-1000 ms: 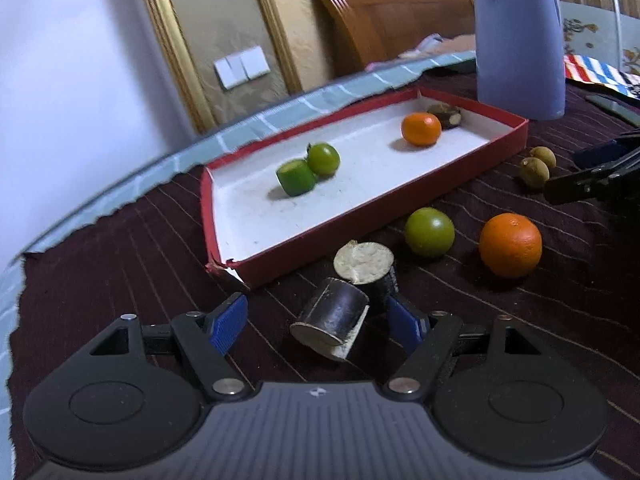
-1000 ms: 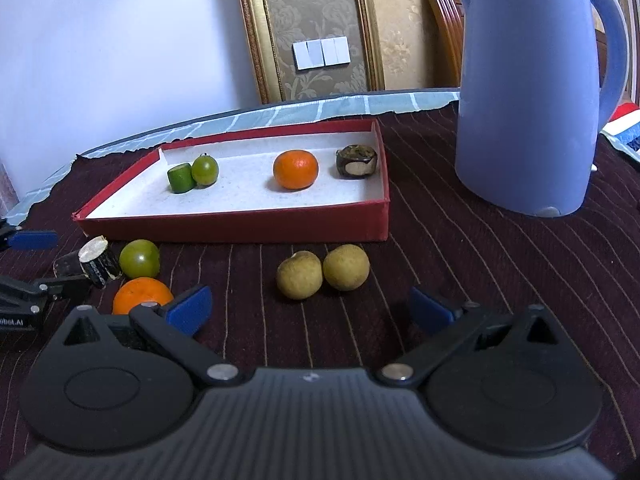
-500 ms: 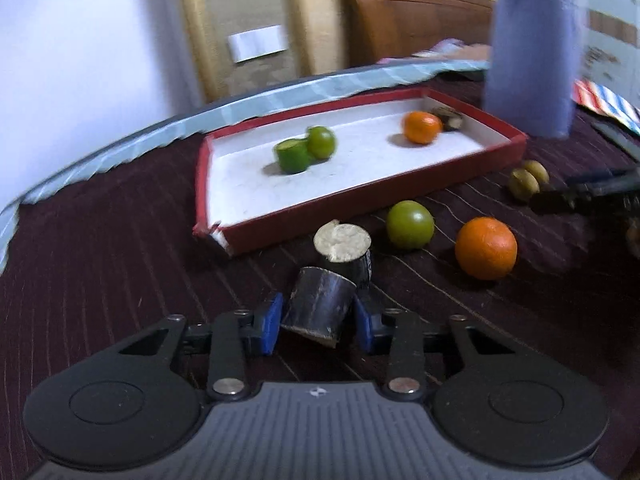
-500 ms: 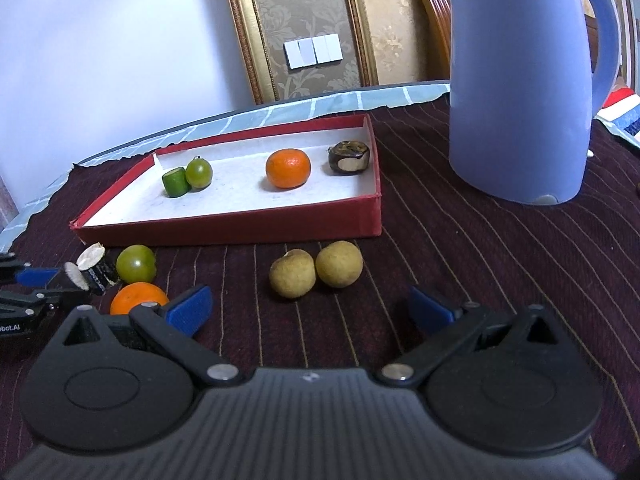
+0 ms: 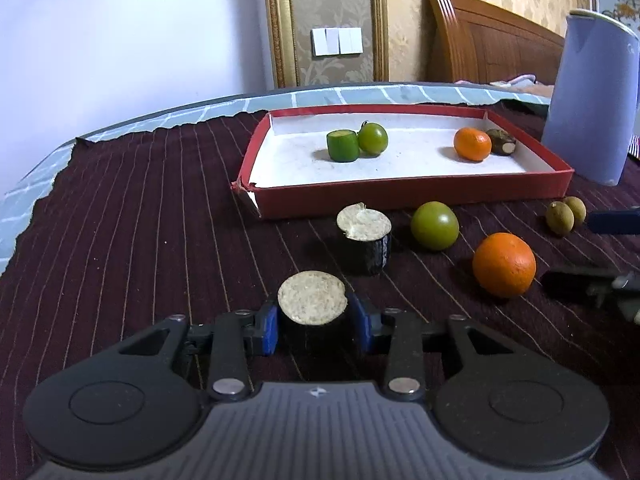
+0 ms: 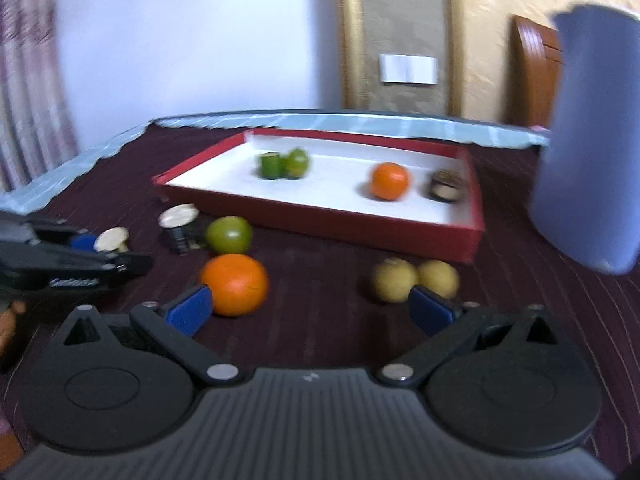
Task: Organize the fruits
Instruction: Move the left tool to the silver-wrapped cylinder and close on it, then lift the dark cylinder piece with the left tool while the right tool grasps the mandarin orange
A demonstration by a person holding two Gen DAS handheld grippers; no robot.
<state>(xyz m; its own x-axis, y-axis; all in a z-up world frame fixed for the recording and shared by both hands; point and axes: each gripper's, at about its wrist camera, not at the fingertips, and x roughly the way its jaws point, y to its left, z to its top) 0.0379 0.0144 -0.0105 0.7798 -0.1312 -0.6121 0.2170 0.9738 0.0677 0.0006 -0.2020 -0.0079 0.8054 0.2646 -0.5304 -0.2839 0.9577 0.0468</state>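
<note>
My left gripper [image 5: 314, 330] is shut on a short dark cane piece [image 5: 312, 302], held with its pale cut face up, just above the striped cloth. A second cane piece [image 5: 366, 244], a green fruit [image 5: 435, 220], an orange [image 5: 504, 264] and two small brown fruits [image 5: 560, 218] lie in front of the red tray [image 5: 400, 196]. The tray holds a green cylinder [image 5: 342, 146], a green fruit, an orange and a dark piece. My right gripper [image 6: 312, 304] is open low over the cloth. Its left finger is beside the orange [image 6: 234, 284], and nothing lies between the pads.
A tall blue kettle [image 5: 592, 100] stands right of the tray, also seen as the kettle [image 6: 592, 140] in the blurred right wrist view. The dark red striped cloth [image 5: 140, 220] ends at a torn left edge over a pale blue tablecloth. A wooden headboard and a wall stand behind.
My left gripper closed on the cane piece that lay on its side and turned it cut face up. My right gripper swung left, from the brown fruits toward the orange.
</note>
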